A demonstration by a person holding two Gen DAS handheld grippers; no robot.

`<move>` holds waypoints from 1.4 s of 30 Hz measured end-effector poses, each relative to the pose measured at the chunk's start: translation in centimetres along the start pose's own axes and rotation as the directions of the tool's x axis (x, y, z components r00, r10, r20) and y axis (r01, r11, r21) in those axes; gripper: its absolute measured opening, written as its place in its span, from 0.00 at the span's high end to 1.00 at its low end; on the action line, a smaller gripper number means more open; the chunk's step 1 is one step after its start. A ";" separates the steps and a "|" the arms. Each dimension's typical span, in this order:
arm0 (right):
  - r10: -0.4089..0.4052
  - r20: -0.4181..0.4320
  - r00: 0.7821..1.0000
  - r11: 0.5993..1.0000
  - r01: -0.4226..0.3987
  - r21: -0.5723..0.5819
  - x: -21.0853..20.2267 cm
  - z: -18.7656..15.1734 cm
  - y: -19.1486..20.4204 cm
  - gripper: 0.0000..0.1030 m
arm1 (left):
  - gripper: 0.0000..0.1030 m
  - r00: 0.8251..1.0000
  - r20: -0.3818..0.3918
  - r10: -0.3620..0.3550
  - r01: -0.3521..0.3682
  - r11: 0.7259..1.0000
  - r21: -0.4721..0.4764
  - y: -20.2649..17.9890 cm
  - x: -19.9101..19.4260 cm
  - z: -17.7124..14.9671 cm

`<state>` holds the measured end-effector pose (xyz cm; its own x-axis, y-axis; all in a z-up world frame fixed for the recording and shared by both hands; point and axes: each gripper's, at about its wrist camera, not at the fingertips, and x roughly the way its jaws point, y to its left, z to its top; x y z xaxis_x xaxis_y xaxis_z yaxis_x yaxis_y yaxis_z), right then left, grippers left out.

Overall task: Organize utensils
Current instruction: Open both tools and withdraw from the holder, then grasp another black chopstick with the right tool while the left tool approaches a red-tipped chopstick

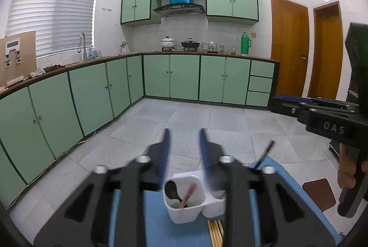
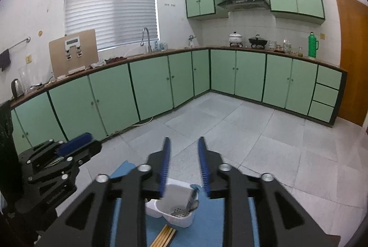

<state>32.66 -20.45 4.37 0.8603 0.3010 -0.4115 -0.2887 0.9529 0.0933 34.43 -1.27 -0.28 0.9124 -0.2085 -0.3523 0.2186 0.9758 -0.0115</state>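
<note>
Two hand-held grippers hang over a blue-topped desk (image 1: 156, 224) in a tiled kitchen: the left hand-held gripper (image 1: 184, 139) and the right hand-held gripper (image 2: 184, 146) each hold their blue-padded fingers apart with nothing between them. Below the left one stands a white two-compartment utensil holder (image 1: 184, 214), near the desk's far edge. Its left compartment carries one black spoon (image 1: 171, 189) and one pair of red chopsticks (image 1: 189, 191), both leaning; what lies in its right compartment is mostly hidden behind a finger. From the right wrist view the same holder shows one metal utensil (image 2: 192, 200) standing in the nearer compartment, its perforated floor visible. A bundle of pale wooden chopsticks (image 2: 164, 236) lies flat on the desk just in front of the holder; their number cannot be counted. One dark chopstick (image 1: 266, 152) juts up at an angle past the desk's far right corner. A brown mat (image 1: 319, 194) lies beyond the desk's right edge. The room has grey floor tiles (image 1: 207, 123), an L-shaped run of green cabinets (image 1: 184, 77) under a wooden worktop, matching wall cupboards, a range hood (image 1: 179, 9), two pots on the stove, a green thermos (image 1: 245, 43), a tap beside a shuttered window (image 2: 110, 5), and two orange doors (image 1: 289, 47).
</note>
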 end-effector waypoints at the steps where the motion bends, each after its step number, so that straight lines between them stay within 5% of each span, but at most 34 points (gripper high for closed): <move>1: -0.007 0.007 1.000 1.000 0.007 0.005 -0.7 -0.2 -0.2 0.66 | 0.63 1.000 0.005 0.002 -0.002 1.000 -0.002 0.0 -0.5 0.0; 6: -0.049 0.040 0.998 0.999 0.048 0.024 -4.0 -2.3 -0.5 0.31 | 0.49 1.000 0.000 0.017 -0.017 1.000 -0.007 -0.1 -4.0 -1.7; 11: -0.075 0.041 0.996 0.996 0.073 0.049 -7.0 -6.6 0.2 0.18 | 0.43 0.998 -0.067 0.013 -0.017 0.999 -0.050 0.2 -6.7 -5.7; 17: -0.096 -0.030 0.995 0.989 0.098 0.106 -8.5 -13.2 1.1 0.16 | 0.40 0.983 -0.179 0.030 -0.038 0.998 -0.041 0.4 -8.6 -12.6; 28: -0.096 -0.228 0.969 0.974 0.138 0.178 -7.9 -24.0 3.3 0.16 | 0.40 0.917 -0.393 0.069 -0.078 0.997 -0.006 2.1 -9.2 -22.8; 36: -0.105 -0.337 0.936 0.980 0.154 0.123 -6.6 -28.9 5.8 0.16 | 0.38 0.884 -0.461 0.073 -0.087 0.996 -0.010 3.0 -9.9 -25.9; 42: -0.103 -0.393 0.914 0.986 0.145 0.078 -5.2 -30.7 7.3 0.16 | 0.36 0.878 -0.474 0.071 -0.085 0.996 -0.008 3.0 -10.0 -25.9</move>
<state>13.13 -16.23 -20.64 0.6506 0.1618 -0.7420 -0.1273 0.9864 0.1035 16.97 5.47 -21.06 0.6525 -0.0819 -0.7534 0.1370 0.9905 0.0111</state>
